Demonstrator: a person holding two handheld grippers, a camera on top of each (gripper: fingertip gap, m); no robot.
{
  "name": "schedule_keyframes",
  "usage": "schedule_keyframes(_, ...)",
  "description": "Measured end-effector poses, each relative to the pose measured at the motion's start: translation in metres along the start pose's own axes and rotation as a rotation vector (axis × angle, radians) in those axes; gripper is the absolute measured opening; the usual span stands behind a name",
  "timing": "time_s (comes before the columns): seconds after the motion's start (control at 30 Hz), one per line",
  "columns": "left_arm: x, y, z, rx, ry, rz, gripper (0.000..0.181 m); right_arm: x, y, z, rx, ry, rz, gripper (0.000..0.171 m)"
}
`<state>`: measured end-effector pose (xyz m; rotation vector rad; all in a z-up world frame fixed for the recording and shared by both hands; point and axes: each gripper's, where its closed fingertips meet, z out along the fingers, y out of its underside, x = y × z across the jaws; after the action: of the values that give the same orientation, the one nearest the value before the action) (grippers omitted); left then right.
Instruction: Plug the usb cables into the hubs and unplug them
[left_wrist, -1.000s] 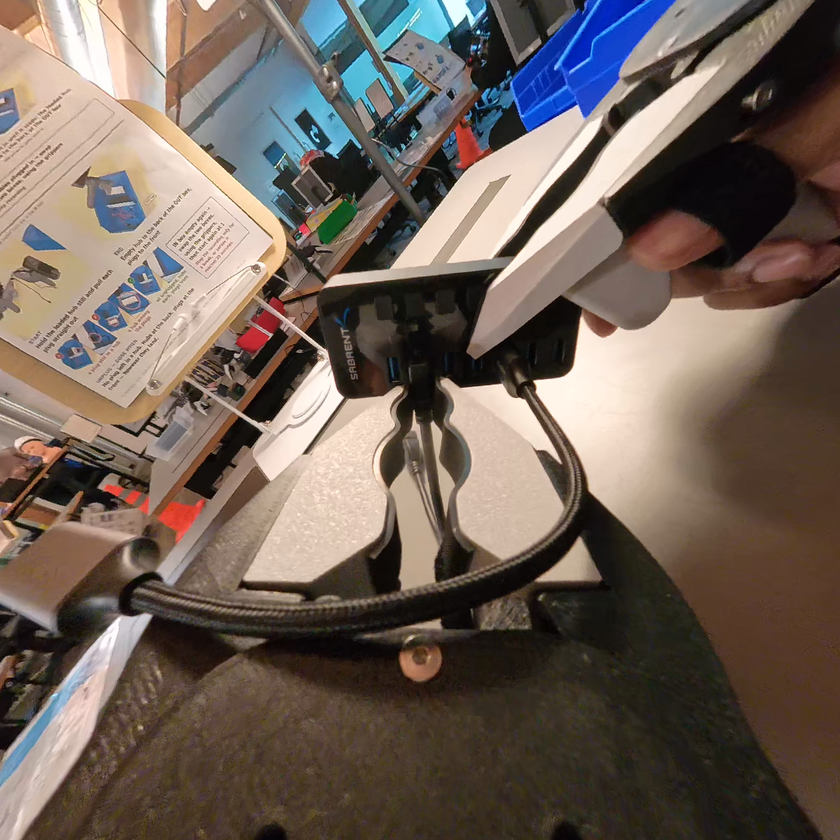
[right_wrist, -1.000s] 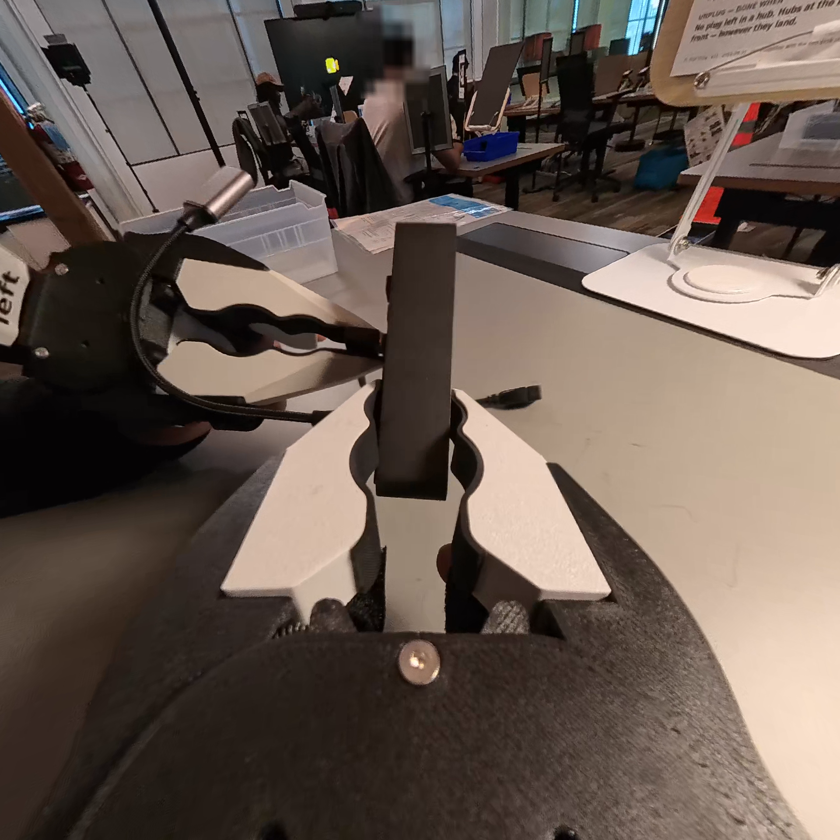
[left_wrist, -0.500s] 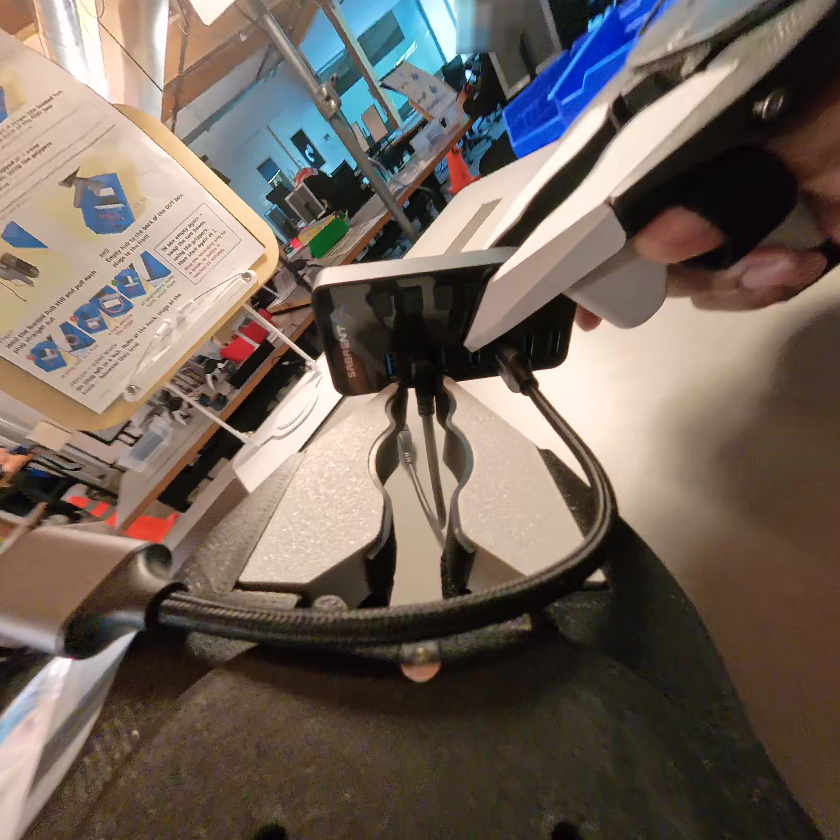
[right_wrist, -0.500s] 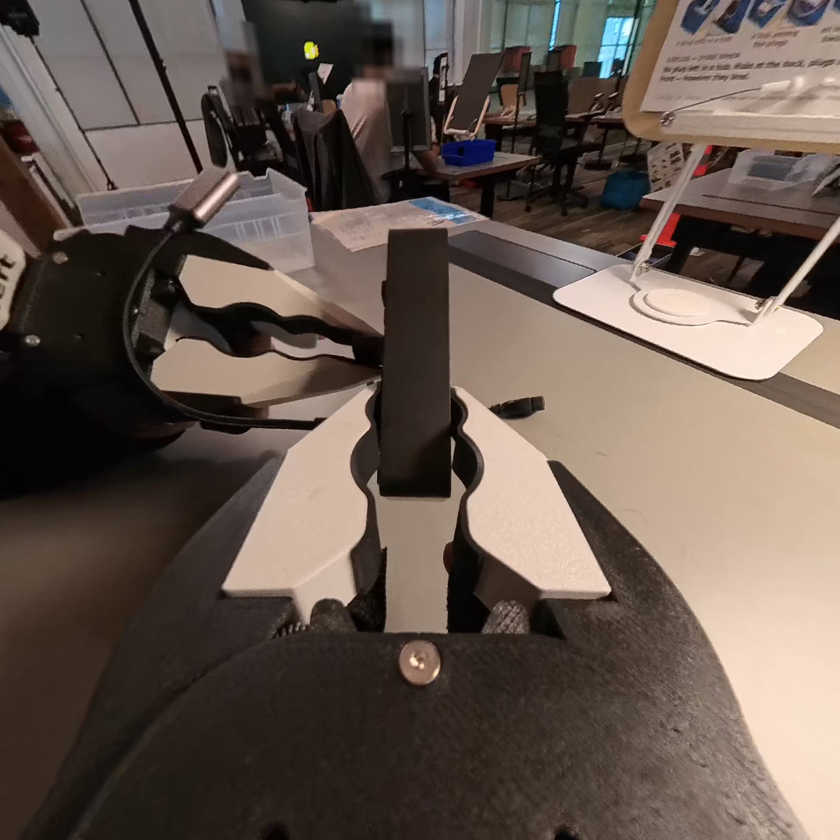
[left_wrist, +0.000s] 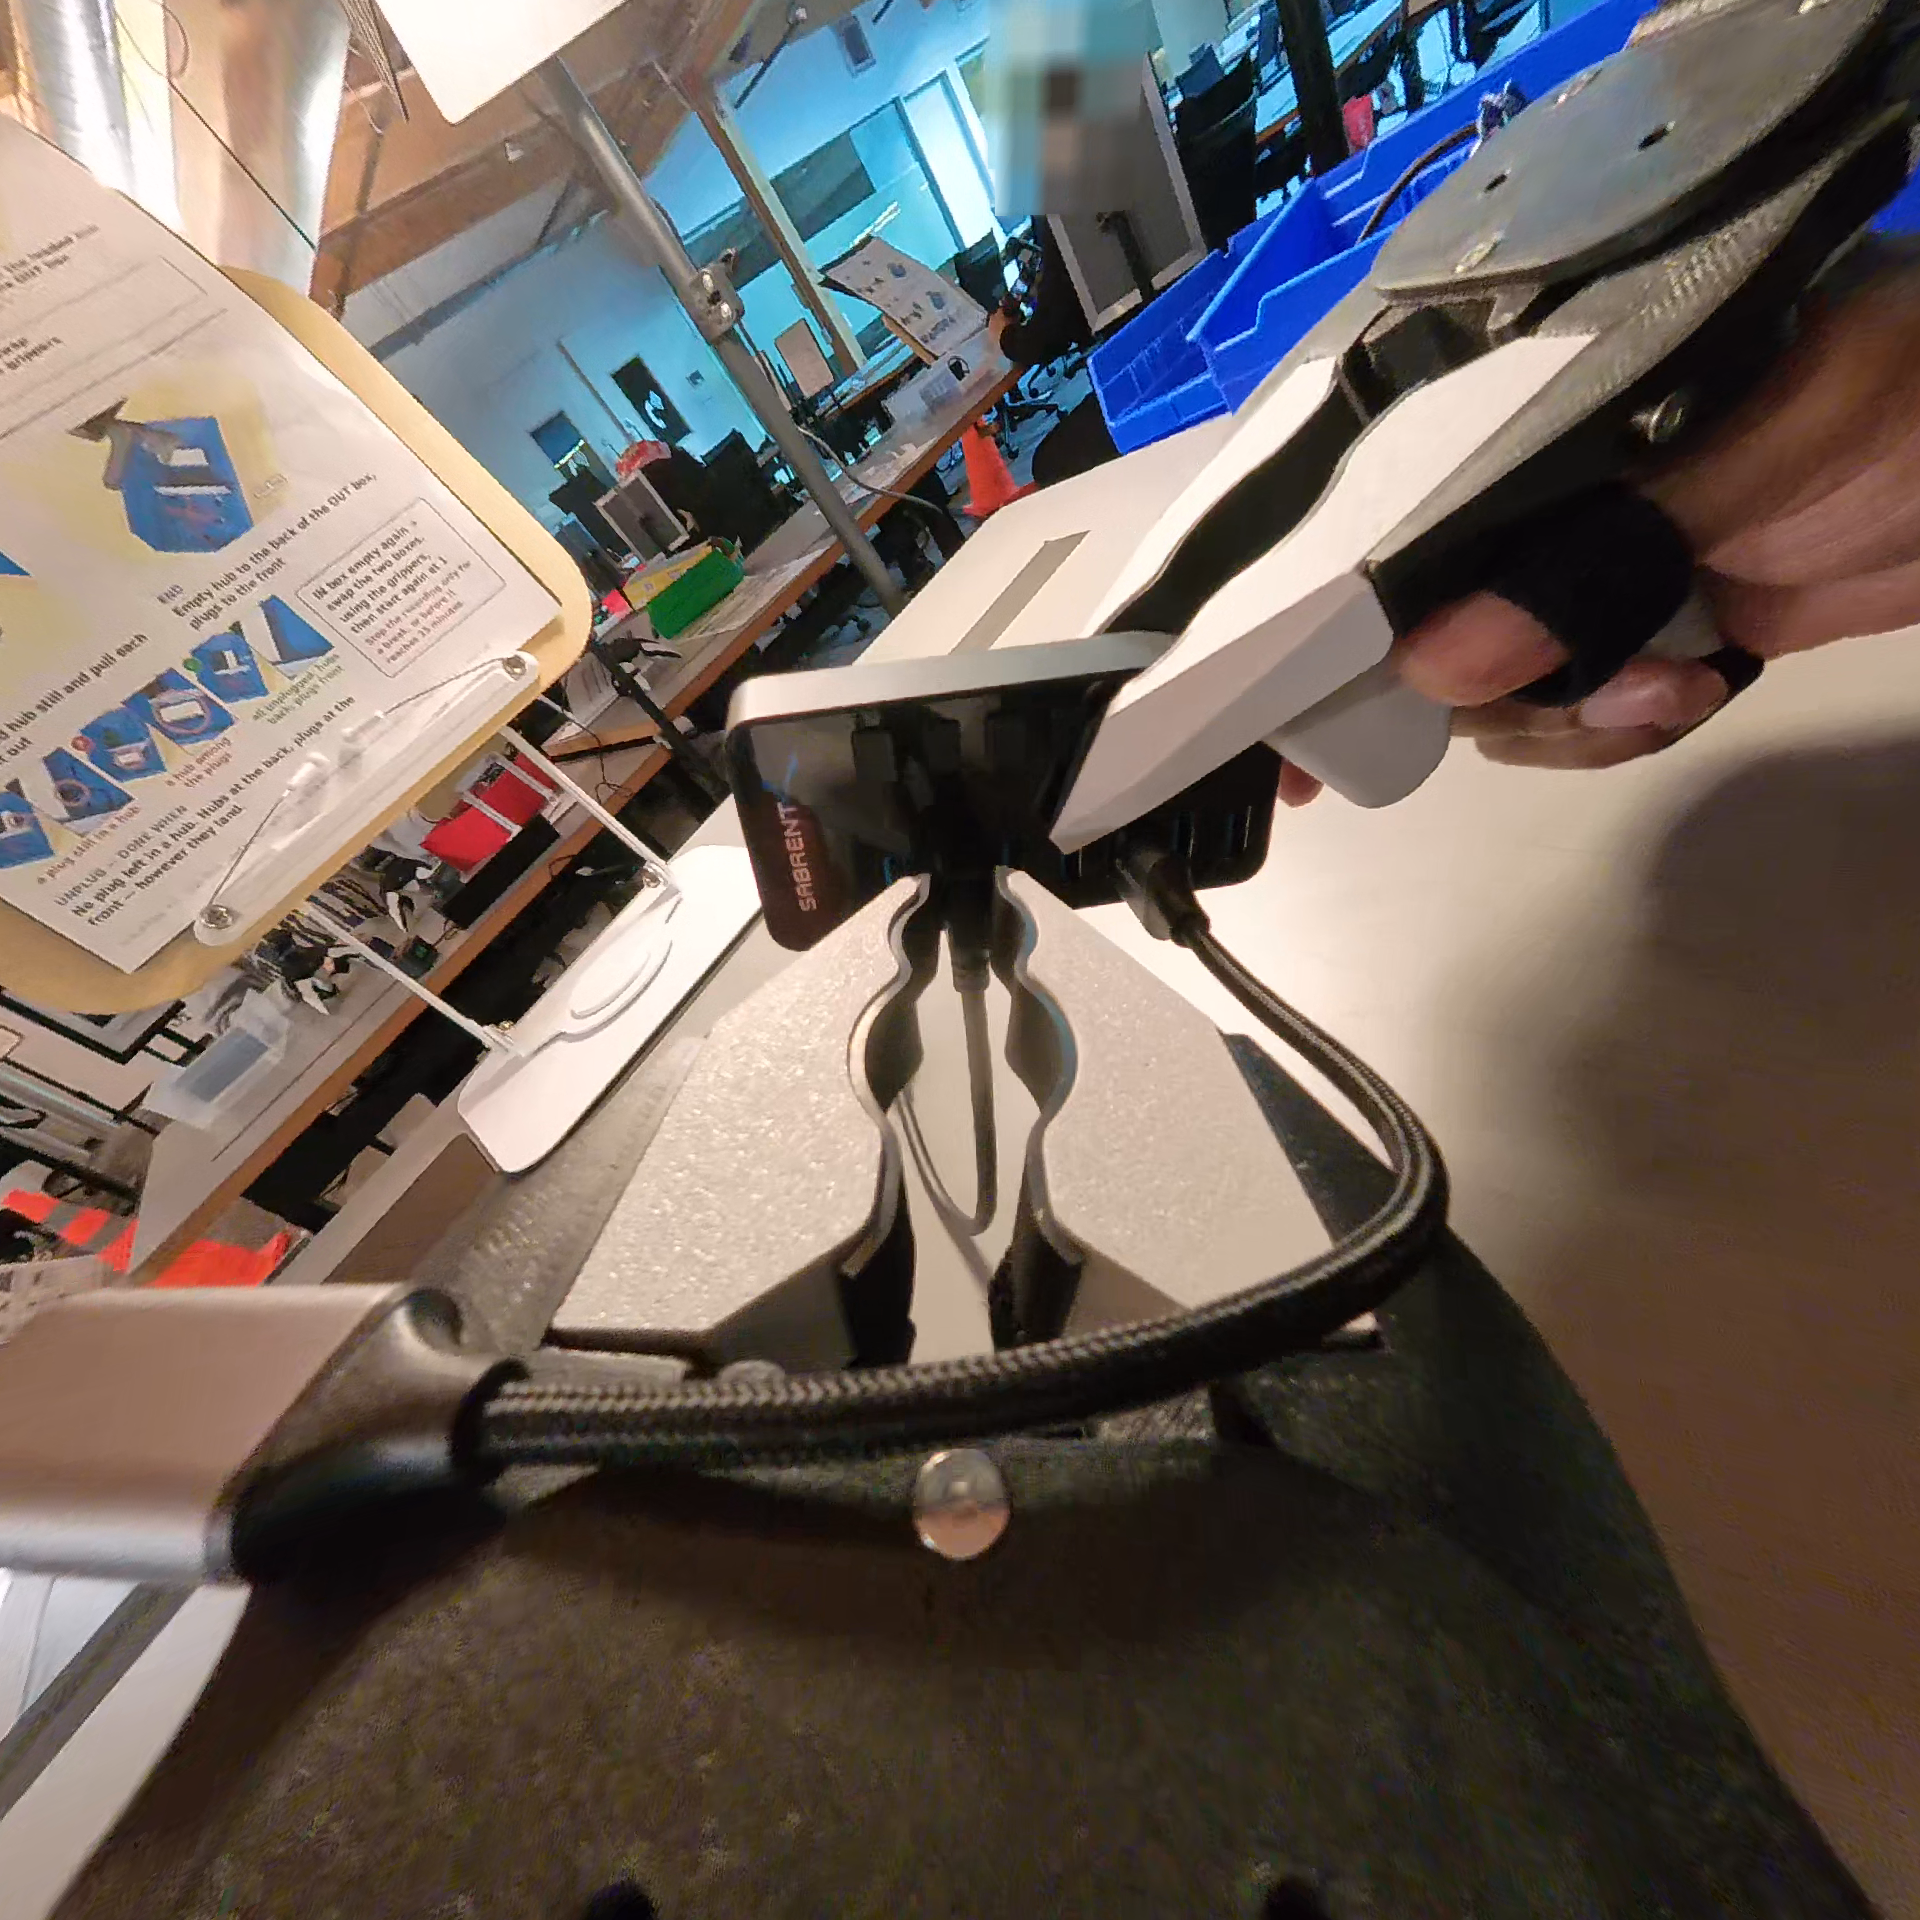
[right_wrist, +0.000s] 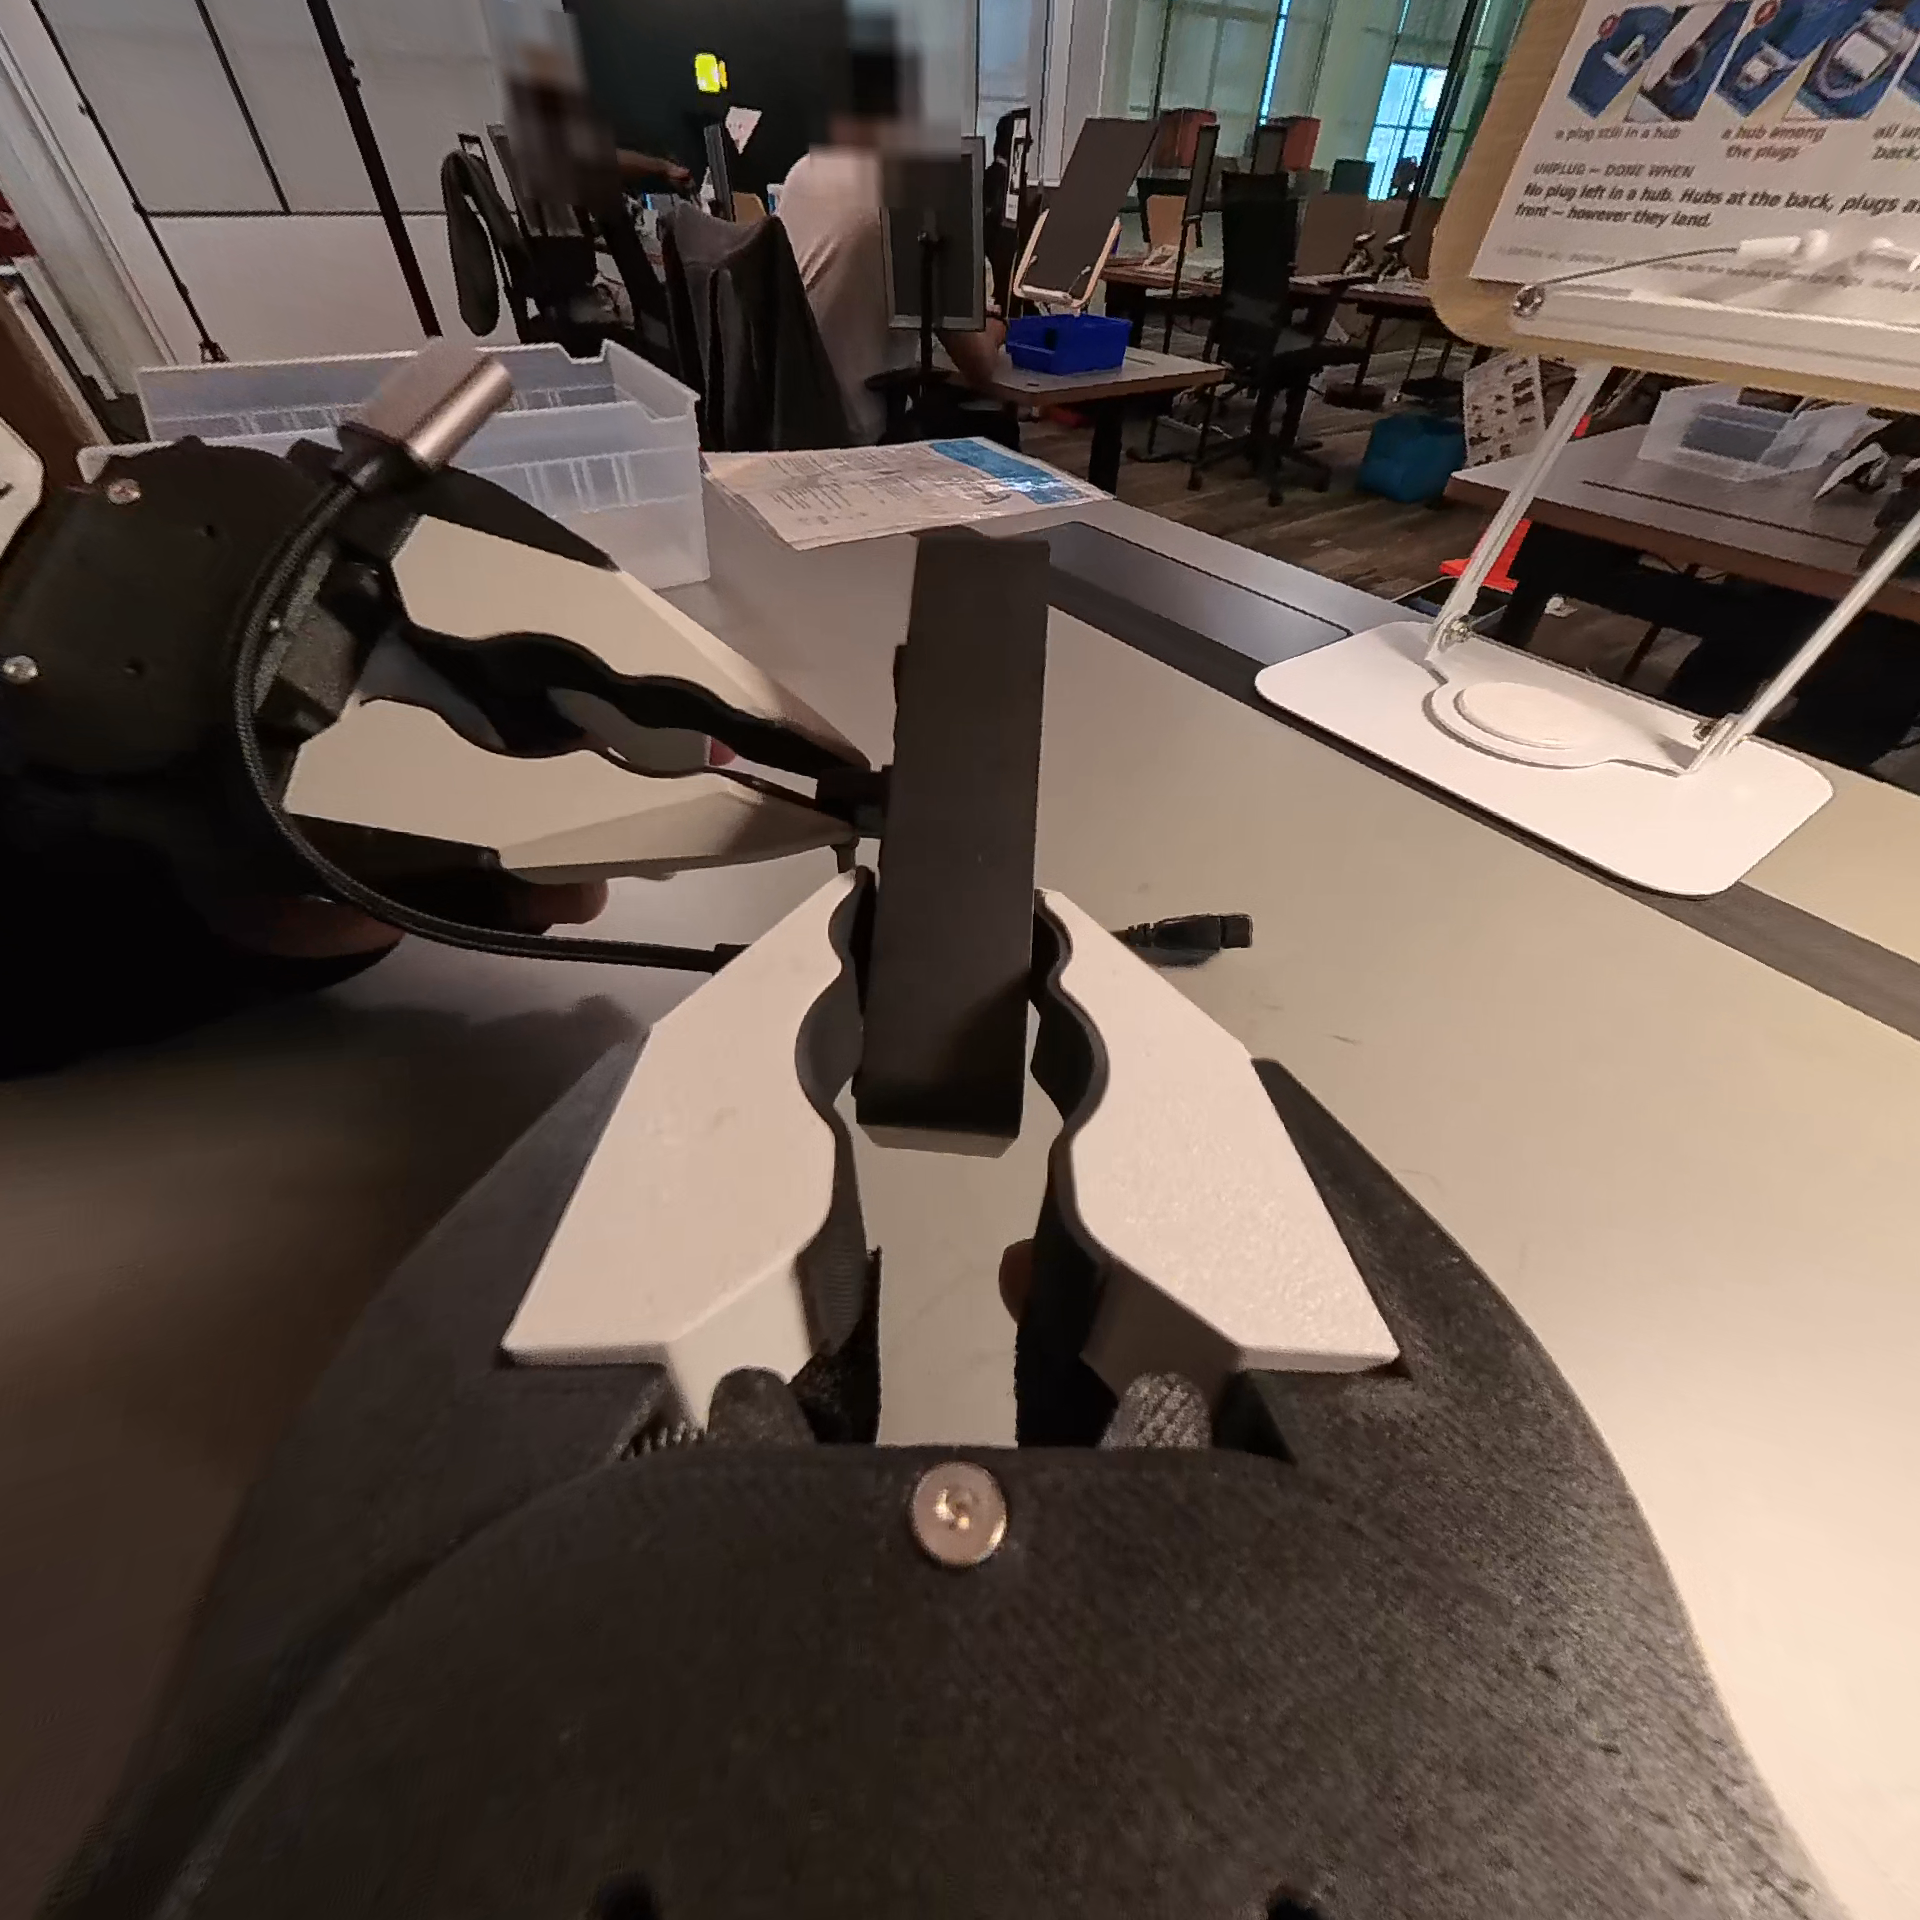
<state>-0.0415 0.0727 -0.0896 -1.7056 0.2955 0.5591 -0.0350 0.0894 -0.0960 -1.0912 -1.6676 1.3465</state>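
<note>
The right tool (right_wrist: 951, 997) clamps the black hub (right_wrist: 961, 831) upright above the bench (right_wrist: 1455, 1091), while the left tool (left_wrist: 961, 940), closed on a thin cable's plug (left_wrist: 966, 914), meets the hub's port face straight ahead, plug axis square to it.

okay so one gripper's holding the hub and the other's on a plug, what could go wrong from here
The right gripper clamps only one end of the hub, so a push or pull on the small plug in the left gripper might twist it. The hub's braided cable drapes across the left gripper and could snag.
</note>
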Motion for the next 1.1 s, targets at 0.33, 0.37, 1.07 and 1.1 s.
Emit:
schedule_keyframes(0.33,-0.006,0.014,0.007,-0.06,-0.045,0.079,0.028,0.013,-0.01,-0.005,0.012,0.135,-0.153,0.026)
schedule_keyframes(0.37,-0.01,0.015,0.005,-0.059,-0.057,0.079,0.032,0.017,-0.013,-0.008,0.024,0.161,-0.172,0.026)
schedule_keyframes(1.07,-0.002,0.038,0.009,-0.129,-0.002,-0.028,0.033,0.2,-0.102,-0.333,0.102,1.009,0.108,0.025)
schedule_keyframes(1.1,0.0,0.038,0.009,-0.131,0.003,-0.026,0.033,0.212,-0.083,-0.35,0.094,1.034,0.198,0.025)
